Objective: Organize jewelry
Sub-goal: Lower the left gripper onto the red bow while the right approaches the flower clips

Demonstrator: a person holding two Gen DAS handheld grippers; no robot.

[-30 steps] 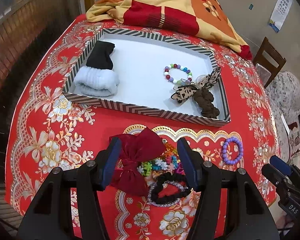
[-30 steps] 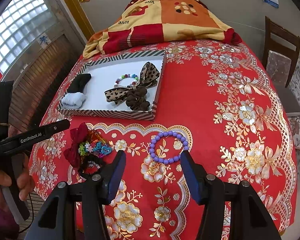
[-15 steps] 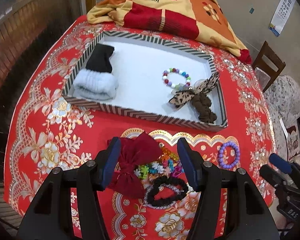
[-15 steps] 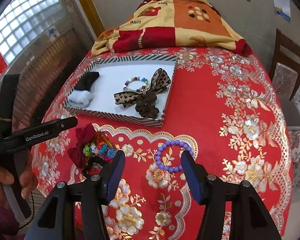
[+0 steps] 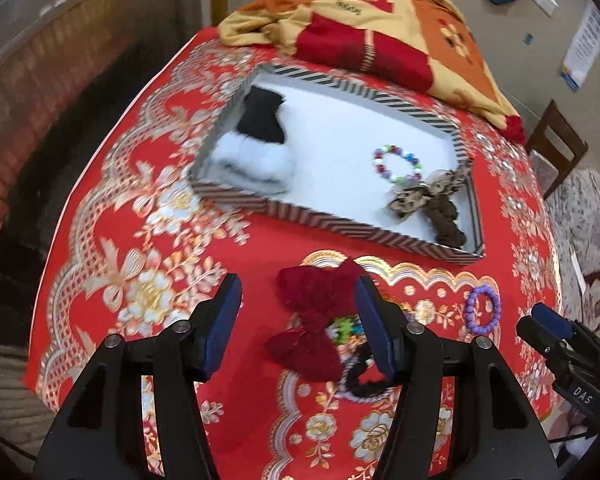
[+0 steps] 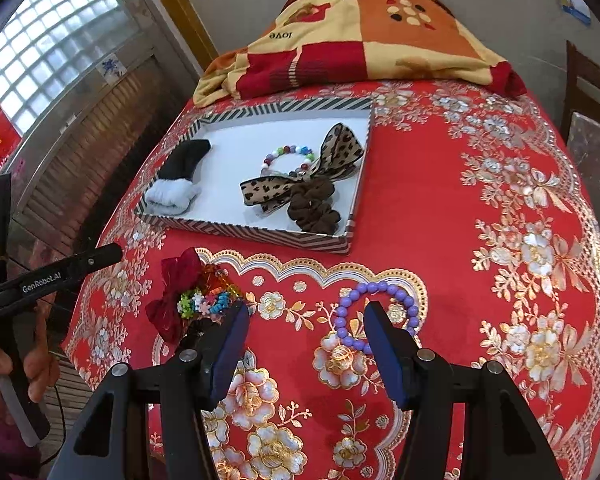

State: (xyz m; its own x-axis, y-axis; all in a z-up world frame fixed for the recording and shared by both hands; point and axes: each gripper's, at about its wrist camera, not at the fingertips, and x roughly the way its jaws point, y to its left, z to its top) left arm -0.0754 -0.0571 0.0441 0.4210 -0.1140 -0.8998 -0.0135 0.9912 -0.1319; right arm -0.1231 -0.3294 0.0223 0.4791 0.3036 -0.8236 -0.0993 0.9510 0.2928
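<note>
A dark red bow (image 5: 312, 320) lies on the red tablecloth in a small heap with a flower-bead bracelet (image 6: 204, 304) and a black hair tie (image 6: 198, 326). My left gripper (image 5: 300, 316) hovers open over the heap, the bow nearer its right finger. A purple bead bracelet (image 6: 380, 286) lies flat to the right, and my right gripper (image 6: 306, 340) stands open above it, its right finger covering part of the ring. Behind them the striped tray (image 6: 240, 230) holds a leopard bow (image 6: 300, 184), a brown scrunchie (image 6: 314, 208), a multicolour bracelet (image 6: 288, 152) and a black-and-white fuzzy band (image 6: 176, 184).
A folded yellow and red blanket (image 6: 360, 28) lies at the table's far end. A wooden chair (image 6: 588, 92) stands at the right. A hand (image 6: 4, 360) holds the left gripper off the table's left edge, beside a wooden shutter (image 6: 80, 168).
The left gripper has shifted left, so the red bow now sits toward its right finger, and its view is blurred. The right gripper has closed in on the purple bracelet.
</note>
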